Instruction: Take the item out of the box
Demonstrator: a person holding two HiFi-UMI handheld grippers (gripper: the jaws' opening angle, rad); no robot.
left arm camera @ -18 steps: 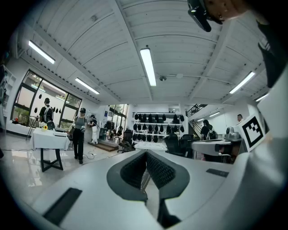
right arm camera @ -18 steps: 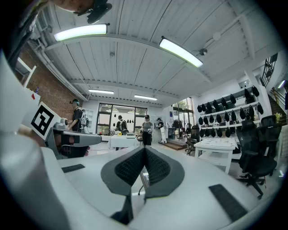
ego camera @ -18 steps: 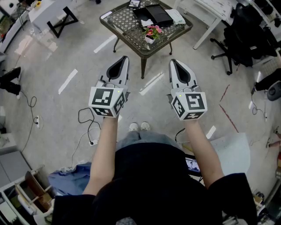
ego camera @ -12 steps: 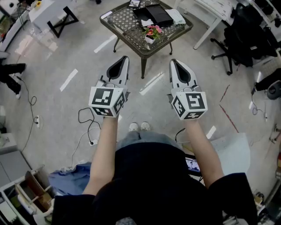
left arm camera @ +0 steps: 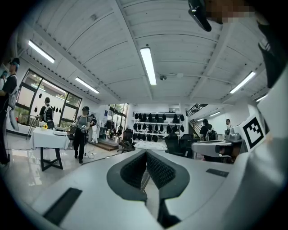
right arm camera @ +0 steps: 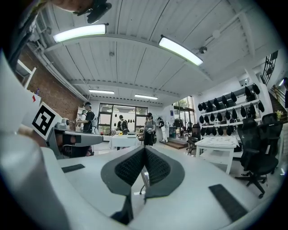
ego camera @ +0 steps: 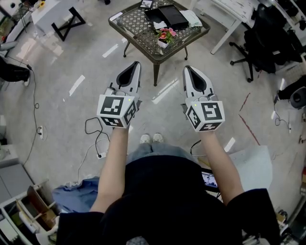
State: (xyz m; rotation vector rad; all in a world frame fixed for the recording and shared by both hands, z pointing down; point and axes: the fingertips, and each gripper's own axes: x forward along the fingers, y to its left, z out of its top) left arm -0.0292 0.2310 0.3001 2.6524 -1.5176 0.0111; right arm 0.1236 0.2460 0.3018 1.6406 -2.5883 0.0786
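In the head view a black box lies open on a small glass-topped table ahead of me, with a white item beside it and a small pot of pink flowers near the front edge. I hold both grippers level at chest height, well short of the table. The left gripper is shut with nothing in it. The right gripper is also shut and empty. Both gripper views look out across the room, jaw tips touching at the left gripper and at the right gripper.
A white table and black office chairs stand at the right. Cables trail on the floor by my feet. Blue cloth and a cardboard rack lie at lower left. People stand in the room.
A person's dark legs at the far left edge have moved up and away. My right gripper has shifted very slightly; the left has held still.
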